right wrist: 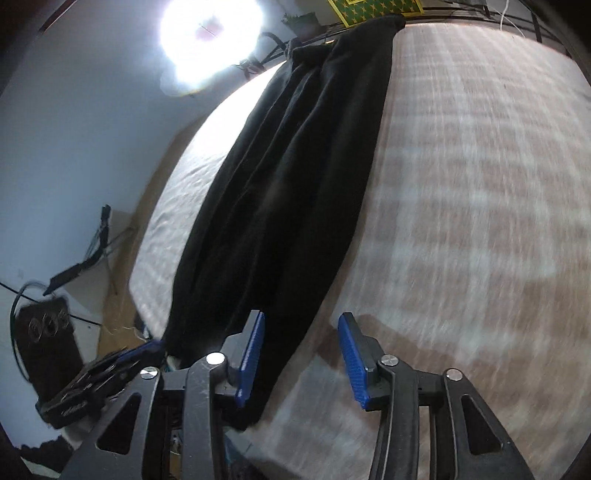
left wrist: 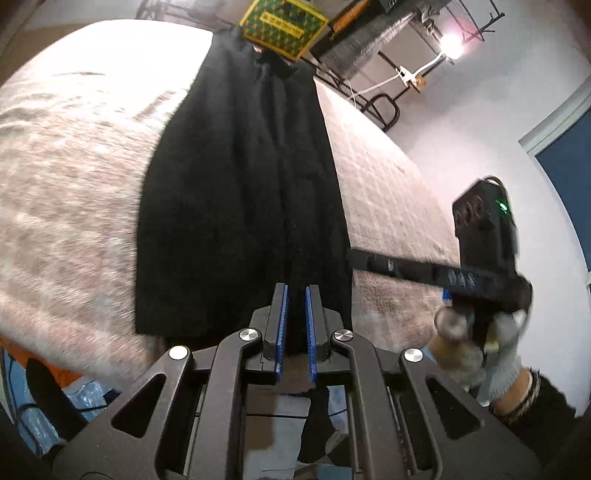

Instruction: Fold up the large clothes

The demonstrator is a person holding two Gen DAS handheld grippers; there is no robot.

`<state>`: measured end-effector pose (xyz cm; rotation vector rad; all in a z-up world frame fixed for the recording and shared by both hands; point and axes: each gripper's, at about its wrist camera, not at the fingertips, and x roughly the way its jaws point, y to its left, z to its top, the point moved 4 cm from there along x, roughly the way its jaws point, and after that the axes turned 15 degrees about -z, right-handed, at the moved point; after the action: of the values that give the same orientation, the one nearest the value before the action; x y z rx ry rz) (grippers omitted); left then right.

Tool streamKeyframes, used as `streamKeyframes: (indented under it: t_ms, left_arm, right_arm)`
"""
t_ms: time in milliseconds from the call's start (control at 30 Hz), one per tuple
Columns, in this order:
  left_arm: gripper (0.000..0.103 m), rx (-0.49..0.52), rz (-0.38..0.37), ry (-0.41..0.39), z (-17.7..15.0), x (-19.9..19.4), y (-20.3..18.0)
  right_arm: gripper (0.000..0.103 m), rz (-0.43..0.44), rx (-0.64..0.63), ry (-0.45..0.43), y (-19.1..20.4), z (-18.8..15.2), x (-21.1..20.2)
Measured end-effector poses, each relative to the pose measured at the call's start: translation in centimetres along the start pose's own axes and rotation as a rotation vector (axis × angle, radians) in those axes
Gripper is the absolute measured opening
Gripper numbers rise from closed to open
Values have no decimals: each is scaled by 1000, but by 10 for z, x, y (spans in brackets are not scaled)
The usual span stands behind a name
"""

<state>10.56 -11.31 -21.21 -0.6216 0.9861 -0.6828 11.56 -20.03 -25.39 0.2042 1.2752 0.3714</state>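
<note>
Black garment (left wrist: 240,192) lies lengthwise on a pale checked bed (left wrist: 66,192), bare cover either side. Left tool (left wrist: 295,295) clenched on the garment's near edge; right tool (right wrist: 301,325) released above it.

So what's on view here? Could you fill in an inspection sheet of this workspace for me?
Surface: bed with a pale checked cover, blurred in both views.
Job's things: black garment laid lengthwise along the bed, near end at the bed's edge.
Clutter: yellow-green patterned box beyond the garment's far end.
Grippers: left claw shut on the garment's near edge; right claw open above the garment's near corner, nothing between its pads; gloved hand holds it.
Cables: white cord near the lamp.
Surroundings: bright lamp, white wall, dark metal rack.
</note>
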Motion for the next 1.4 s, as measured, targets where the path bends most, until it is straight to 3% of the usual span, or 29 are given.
streamKeyframes:
  t_ms: [133, 233, 367, 467, 533, 667, 800, 833, 867, 900, 1167, 1400]
  left_arm:
    - [6, -15, -1, 21, 2, 16, 7]
    - [3, 22, 23, 17, 4, 21, 6]
    - [1, 23, 13, -20, 7, 9, -4]
    - [1, 86, 49, -17, 4, 7, -11]
    - [1, 90, 76, 16, -1, 18, -5]
    - [1, 108, 106, 41, -7, 26, 1]
    - [1, 133, 111, 32, 0, 9, -10]
    - [1, 142, 110, 31, 1, 3, -13]
    - [1, 158, 107, 33, 4, -2, -18]
    - [1, 184, 102, 38, 10, -8, -24]
    - [1, 239, 115, 54, 71, -40, -23]
    - [2, 228, 136, 54, 144, -19, 13]
  right_arm:
    - [40, 7, -36, -25, 16, -19, 5]
    - [9, 22, -58, -21, 22, -16, 9]
    - [7, -5, -37, -37, 19, -17, -5]
    - [6, -1, 4, -70, 12, -16, -37]
    - [6, -67, -29, -75, 10, -20, -38]
    - [5, -189, -78, -4, 8, -29, -9]
    - [10, -139, -96, -13, 8, -22, -17]
    - [19, -137, -102, -14, 6, -19, -22]
    - [35, -138, -103, -43, 4, -14, -29]
    - [37, -141, -105, -68, 2, -9, -36]
    - [36, -172, -60, -213, -36, 65, -76]
    - [42, -219, -111, -296, -14, 164, -66]
